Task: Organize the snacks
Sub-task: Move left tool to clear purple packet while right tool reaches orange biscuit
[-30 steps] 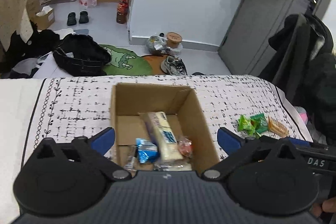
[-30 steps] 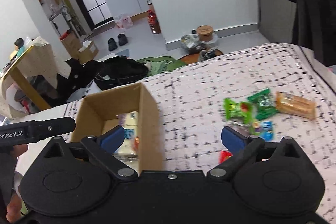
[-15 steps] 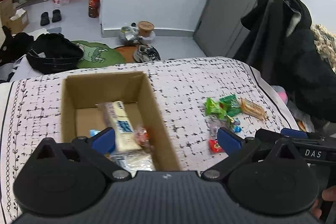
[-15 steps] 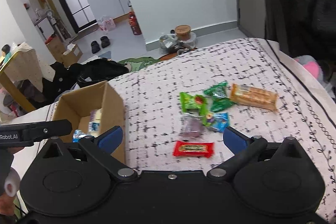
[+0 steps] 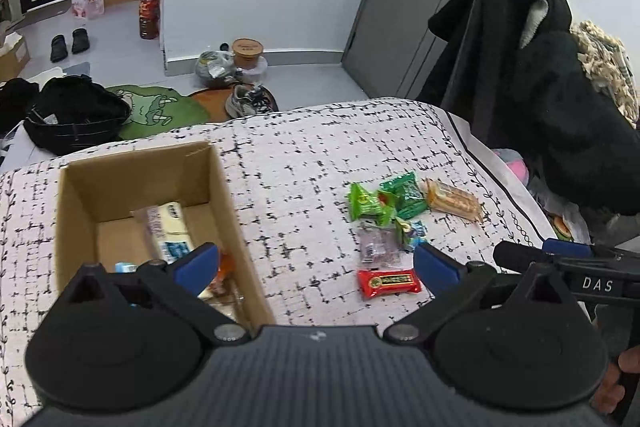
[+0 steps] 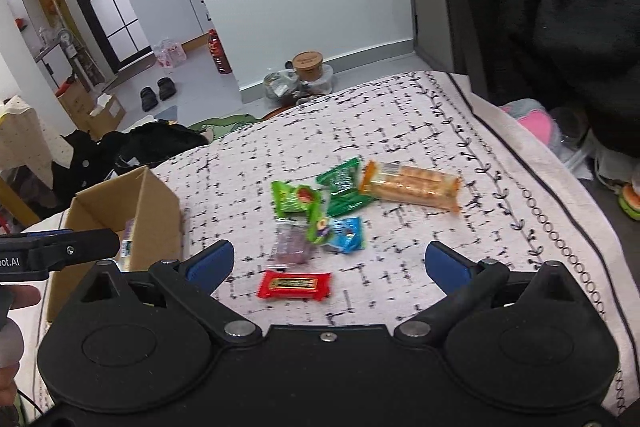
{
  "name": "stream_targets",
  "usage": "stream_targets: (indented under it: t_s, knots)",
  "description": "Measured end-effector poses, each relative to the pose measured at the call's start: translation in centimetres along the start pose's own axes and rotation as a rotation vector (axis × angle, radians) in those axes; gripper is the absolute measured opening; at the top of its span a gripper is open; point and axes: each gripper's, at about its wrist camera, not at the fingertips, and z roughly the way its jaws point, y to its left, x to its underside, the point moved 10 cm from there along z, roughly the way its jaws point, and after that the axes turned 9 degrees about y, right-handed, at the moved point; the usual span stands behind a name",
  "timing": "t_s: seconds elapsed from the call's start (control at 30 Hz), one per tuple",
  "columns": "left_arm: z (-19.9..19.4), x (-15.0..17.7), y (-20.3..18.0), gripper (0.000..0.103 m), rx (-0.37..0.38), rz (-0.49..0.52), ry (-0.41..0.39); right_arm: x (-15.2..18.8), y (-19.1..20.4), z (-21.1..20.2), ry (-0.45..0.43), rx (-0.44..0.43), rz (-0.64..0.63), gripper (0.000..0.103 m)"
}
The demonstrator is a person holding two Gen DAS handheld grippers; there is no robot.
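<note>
An open cardboard box (image 5: 224,203) (image 6: 156,211) stands on the patterned cloth and holds a long cream packet (image 5: 168,231) and other snacks. Right of it lies a loose pile: a red bar (image 5: 388,282) (image 6: 296,285), a purple packet (image 5: 376,247) (image 6: 290,247), two green packets (image 5: 366,203) (image 6: 296,197), a blue one (image 6: 348,233) and an orange cracker pack (image 5: 452,201) (image 6: 412,185). My left gripper (image 5: 316,263) is open and empty, above the box's right wall. My right gripper (image 6: 328,263) is open and empty, just above the red bar.
The cloth's right edge (image 6: 560,195) drops off beside dark coats (image 5: 560,99). Beyond the far edge lie a black bag (image 5: 72,115), shoes (image 5: 248,99) and jars (image 6: 308,67) on the floor.
Both grippers have swung right, away from the box and towards the snack pile. The pile now sits nearer the middle of both views. Both stay open and empty.
</note>
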Motion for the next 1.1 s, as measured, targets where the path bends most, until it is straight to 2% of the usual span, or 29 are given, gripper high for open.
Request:
stream_targets:
  t_s: [0.27, 0.7, 0.8, 0.97, 1.1]
  knots:
    - [1.6, -0.7, -2.2, 0.102, 0.016, 0.024, 0.004, -0.4, -2.2, 0.1, -0.001, 0.034, -0.024, 0.103]
    - [6.1, -1.3, -4.6, 0.099, 0.061, 0.025, 0.067, -2.0, -4.6, 1.4, -0.008, 0.073, -0.050, 0.103]
    - [7.5, -1.4, -5.0, 0.091, 0.062, 0.030, 0.092, -2.2, -5.0, 2.0, -0.002, 0.075, -0.057, 0.101]
    - [9.5, -1.4, -5.5, 0.081, 0.070, 0.025, 0.123, -2.7, -6.0, 3.0, 0.007, 0.079, -0.050, 0.092]
    - [11.0, -1.4, -5.5, 0.069, 0.072, 0.005, 0.142, -3.0, -6.4, 4.1, 0.026, 0.087, -0.065, 0.086]
